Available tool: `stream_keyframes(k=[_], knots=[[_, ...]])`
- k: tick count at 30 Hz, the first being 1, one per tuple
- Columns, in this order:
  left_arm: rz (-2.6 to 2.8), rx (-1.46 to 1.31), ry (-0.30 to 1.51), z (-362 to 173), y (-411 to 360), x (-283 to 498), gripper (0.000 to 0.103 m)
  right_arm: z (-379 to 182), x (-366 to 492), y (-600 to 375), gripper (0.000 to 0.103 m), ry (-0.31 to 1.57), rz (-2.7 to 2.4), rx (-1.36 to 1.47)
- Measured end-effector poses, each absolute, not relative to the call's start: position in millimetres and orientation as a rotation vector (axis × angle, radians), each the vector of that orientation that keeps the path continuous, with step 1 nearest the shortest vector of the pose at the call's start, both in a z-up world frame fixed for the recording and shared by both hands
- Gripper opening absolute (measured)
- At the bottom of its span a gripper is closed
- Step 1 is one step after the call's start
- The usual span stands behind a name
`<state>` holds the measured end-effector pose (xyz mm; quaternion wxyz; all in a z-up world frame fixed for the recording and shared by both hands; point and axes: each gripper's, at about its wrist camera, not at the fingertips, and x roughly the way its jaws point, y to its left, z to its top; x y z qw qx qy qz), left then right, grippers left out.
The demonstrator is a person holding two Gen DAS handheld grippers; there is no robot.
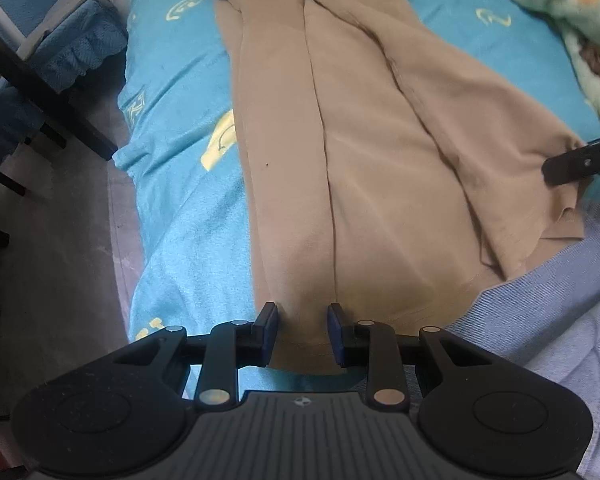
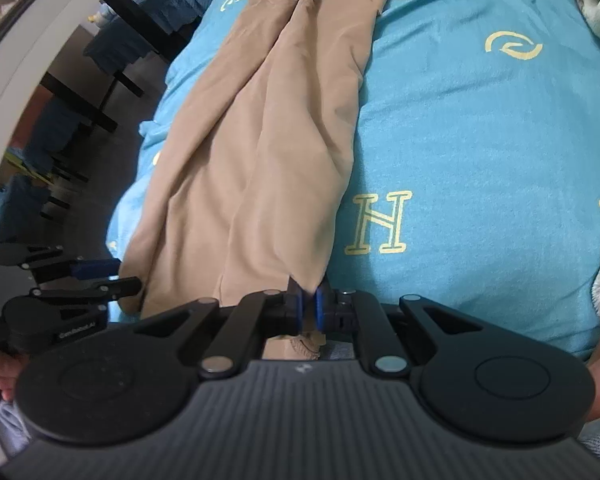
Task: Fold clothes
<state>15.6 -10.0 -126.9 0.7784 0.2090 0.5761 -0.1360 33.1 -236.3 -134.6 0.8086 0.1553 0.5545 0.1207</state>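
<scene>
I stood at the near edge of a bed covered in a shiny turquoise bedspread (image 2: 480, 128) printed with pale yellow letters and emblems. On it lay the thing I was folding: a long, thin, tan knit garment (image 1: 360, 152), stretched lengthwise away from me, its far end bunched near the top of both views. It looked like tights or leggings, though I could not tell for certain. It lay narrow, with long lengthwise creases, as if its sides were already brought together.

My right gripper (image 2: 309, 307) was nearly closed, its blue pads pinching the near right corner of the tan fabric; a little cloth poked out below the pads. My left gripper (image 1: 302, 330) stood at the near left part of the hem with its blue-padded fingers (image 1: 269, 328) apart and a hump of cloth rising between them. I judged it was not clamping. Whether it was about to pinch or had just let go, the views did not settle.

Holding both near corners would have let me carry that end evenly toward the far end without twisting so slippery a cloth.

A crumpled pale green fleece blanket (image 1: 568, 4) lay on the bed to the right, well apart. A blue-cushioned dark-framed chair (image 1: 72, 40) stood on the floor to the left.
</scene>
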Motion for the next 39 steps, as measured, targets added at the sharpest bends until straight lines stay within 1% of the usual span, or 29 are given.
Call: stream_keyframes(k=[1,3,8,11,13,14,17,18,19,20,21,22,24,26,29,31,32,33,34,35,37,39], knots=[[-0.303,0.447,1.245,-126.3,-9.2,16.0,0.003,-134.5,32.6,-234.4,0.009,1.185,0.255,0.317],[-0.322,0.434,1.244,-124.6,-7.2,16.6,0.003,-134.5,31.4,-231.4,0.009,1.185,0.254,0.296],[-0.429,0.356,1.145,-76.1,-14.4,7.7,0.002,-136.8,31.8,-231.8,0.009,1.19,0.255,0.298],[-0.546,0.331,1.128,-57.8,-34.7,-0.7,0.003,-139.2,33.7,-230.8,0.009,1.198,0.256,0.303],[-0.566,0.365,1.145,-63.1,-49.4,-6.2,0.006,-139.7,34.2,-228.6,0.009,1.201,0.256,0.294],[-0.54,0.323,1.158,-68.5,-42.3,-1.8,0.008,-139.9,34.0,-229.1,0.009,1.203,0.254,0.293],[-0.451,0.184,1.194,-85.2,-17.6,13.0,0.033,-139.4,31.6,-230.8,0.009,1.201,0.25,0.304],[-0.421,0.138,1.205,-90.8,-9.4,17.9,0.051,-139.4,31.1,-231.5,0.009,1.199,0.248,0.307],[-0.391,0.092,1.215,-96.4,-1.2,22.8,0.062,-139.3,30.7,-232.0,0.009,1.198,0.247,0.309],[-0.361,0.045,1.224,-102.0,7.0,27.7,0.066,-139.2,30.9,-231.8,0.009,1.198,0.248,0.307],[-0.331,-0.001,1.233,-107.6,15.2,32.6,0.075,-139.2,31.1,-231.5,0.009,1.198,0.248,0.305],[-0.3,-0.047,1.242,-113.1,23.5,37.5,0.078,-139.4,31.2,-230.7,0.009,1.199,0.248,0.302],[-0.239,-0.14,1.257,-124.3,39.9,47.4,0.078,-139.4,31.1,-230.0,0.009,1.201,0.251,0.3],[-0.203,-0.233,1.297,-133.9,53.2,55.1,0.076,-138.1,30.6,-228.9,0.01,1.197,0.258,0.298],[-0.266,-0.306,1.349,-142.7,51.8,58.5,0.074,-135.9,30.2,-228.6,0.01,1.189,0.266,0.301],[-0.299,-0.23,1.406,-149.6,37.4,56.4,0.066,-133.7,29.1,-229.2,0.009,1.18,0.267,0.305],[-0.306,-0.177,1.411,-149.8,30.0,53.6,0.064,-132.4,28.0,-228.1,0.009,1.177,0.266,0.299],[-0.314,-0.146,1.399,-147.7,26.6,50.8,0.053,-130.8,26.7,-226.8,0.009,1.175,0.268,0.291],[-0.323,-0.118,1.385,-145.5,23.4,48.0,0.022,-128.1,25.2,-225.6,0.009,1.172,0.275,0.286],[-0.331,-0.089,1.372,-143.3,20.2,45.2,0.014,-124.5,24.3,-226.6,0.009,1.165,0.278,0.291],[-0.33,-0.052,1.334,-136.3,18.6,40.1,0.006,-117.3,22.7,-229.5,0.009,1.152,0.283,0.308],[-0.339,-0.083,1.28,-122.3,23.5,34.2,0.005,-108.4,21.5,-237.9,0.009,1.133,0.269,0.355]])
